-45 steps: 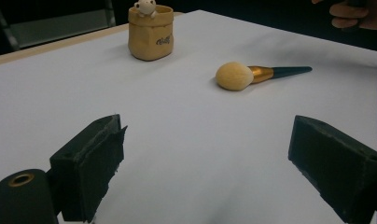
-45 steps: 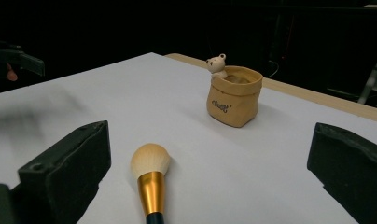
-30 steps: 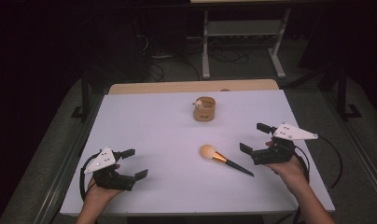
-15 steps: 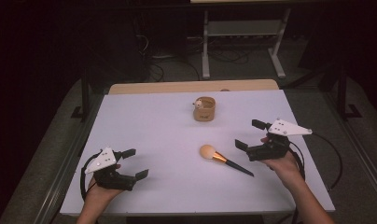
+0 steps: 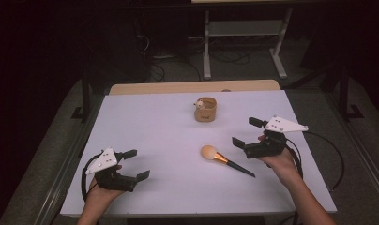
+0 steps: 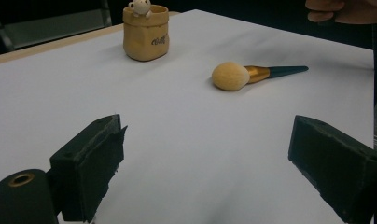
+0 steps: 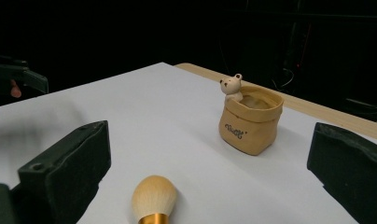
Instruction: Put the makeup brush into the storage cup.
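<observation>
The makeup brush (image 5: 225, 159) lies flat on the white worktop (image 5: 150, 140), near its middle, with the fluffy head toward the left and the dark handle pointing toward my right hand-held gripper (image 5: 247, 136). I judge it light, the bristle head soft and easily crushed, the handle stiff but thin and likely slick, so I'd take it by the gold ferrule or just behind it. My right hand-held gripper hangs just beside the handle end, jaws spread wide, holding nothing. My left hand-held gripper (image 5: 132, 164) rests well apart at the near left, also spread and empty. The bear-trimmed pot (image 5: 205, 109) stands farther back.
</observation>
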Tool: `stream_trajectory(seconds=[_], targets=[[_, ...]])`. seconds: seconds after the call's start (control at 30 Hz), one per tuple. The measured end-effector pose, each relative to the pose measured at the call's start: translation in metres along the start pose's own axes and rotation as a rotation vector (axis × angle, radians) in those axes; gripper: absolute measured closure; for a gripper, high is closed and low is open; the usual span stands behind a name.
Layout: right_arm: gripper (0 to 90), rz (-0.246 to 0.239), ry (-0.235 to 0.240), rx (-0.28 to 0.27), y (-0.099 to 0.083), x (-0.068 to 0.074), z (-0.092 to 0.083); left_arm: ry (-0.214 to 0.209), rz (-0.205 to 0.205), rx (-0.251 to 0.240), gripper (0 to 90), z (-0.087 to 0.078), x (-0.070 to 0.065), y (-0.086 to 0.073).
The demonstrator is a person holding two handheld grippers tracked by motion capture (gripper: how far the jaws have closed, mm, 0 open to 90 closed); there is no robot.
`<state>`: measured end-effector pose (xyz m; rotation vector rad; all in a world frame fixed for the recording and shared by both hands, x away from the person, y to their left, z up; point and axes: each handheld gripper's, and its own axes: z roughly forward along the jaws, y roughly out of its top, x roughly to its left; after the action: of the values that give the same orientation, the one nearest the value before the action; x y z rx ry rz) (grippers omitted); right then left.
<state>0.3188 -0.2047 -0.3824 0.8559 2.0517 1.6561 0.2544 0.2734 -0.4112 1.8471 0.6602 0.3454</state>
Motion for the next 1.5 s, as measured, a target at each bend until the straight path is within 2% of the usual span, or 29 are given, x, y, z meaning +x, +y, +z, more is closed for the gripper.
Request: stream_trajectory(seconds=[0.6, 1.5], targets=[[0.0, -0.001, 0.02, -0.01, 0.006, 0.0, 0.012, -0.005, 0.016, 0.001, 10.0, 0.001, 0.001, 0.0], [0.0, 0.007, 0.06, -0.008, 0.014, 0.002, 0.035, -0.01, 0.01, 0.006, 10.1, 0.002, 0.0, 0.0]])
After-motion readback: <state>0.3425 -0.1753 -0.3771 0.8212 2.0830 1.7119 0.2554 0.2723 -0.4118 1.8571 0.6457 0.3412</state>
